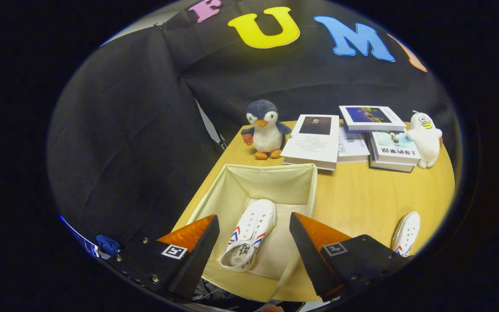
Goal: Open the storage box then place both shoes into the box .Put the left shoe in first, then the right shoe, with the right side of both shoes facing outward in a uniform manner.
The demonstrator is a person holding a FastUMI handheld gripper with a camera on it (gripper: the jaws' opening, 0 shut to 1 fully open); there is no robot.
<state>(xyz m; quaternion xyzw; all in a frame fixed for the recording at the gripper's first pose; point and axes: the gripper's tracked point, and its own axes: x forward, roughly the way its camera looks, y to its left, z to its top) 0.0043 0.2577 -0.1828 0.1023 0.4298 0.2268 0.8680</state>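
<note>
- Gripper [254, 240] hangs over the near part of the storage box, fingers spread wide apart, nothing held between them.
- Storage box [271, 184]: cream fabric, soft walls, top open, sits on a light wooden table [362, 199] near the table's left edge.
- One white canvas shoe [249, 236] lies inside the box on its side, red and blue stripe facing up, toe pointing away toward the far wall of the box, heel opening toward the fingers. It shows in the gap between the two fingers, touching neither.
- Cannot tell from this view whether it is the left or right shoe.
- Second white shoe [406, 233] lies on the table outside the box, well to the right of it, just beyond the right finger; same red and blue stripe, partly hidden by the gripper body.
- Beyond the box: a penguin plush [264, 130] stands upright near the table's far left corner.
- Right of the penguin: a spread of books [314, 141], some stacked, covers up.
- A white duck plush [425, 138] stands at the right end of the books, touching the stack.
- Black cloth wall behind and left of the table.
</note>
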